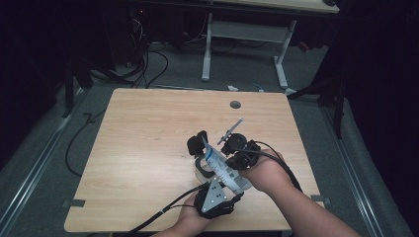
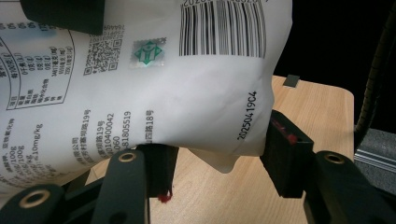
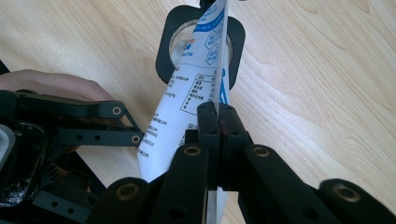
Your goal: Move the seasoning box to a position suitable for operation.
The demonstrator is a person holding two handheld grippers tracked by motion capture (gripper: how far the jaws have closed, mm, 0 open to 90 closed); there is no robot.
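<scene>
White printed pouch point(image 1: 223, 170) held up over near-right part of wooden counter point(image 1: 143, 148), between both grippers. Right gripper point(image 3: 218, 122) pressed together on pouch's thin flat edge, pads pinching seam; pouch runs away from jaws, edge-on, toward round glass-like item in black square holder point(image 3: 164, 51) on counter beyond. Left gripper point(image 2: 217, 158) partly spread, pouch's lower bulging end sitting between pads; right pad against pouch's side, left pad at bottom fold, firm squeeze hard to confirm but contact visible both sides. Barcode, QR code, green hologram sticker and date stamp on pouch face in left gripper view. In high view, both hands in from bottom edge, left hand point(image 1: 190, 217) lower, right hand point(image 1: 264, 173) higher and to right, grippers just beside each other. Grey hole cover point(image 1: 235, 104) near far edge of counter, well apart from pouch. Cables trailing off near edge.
</scene>
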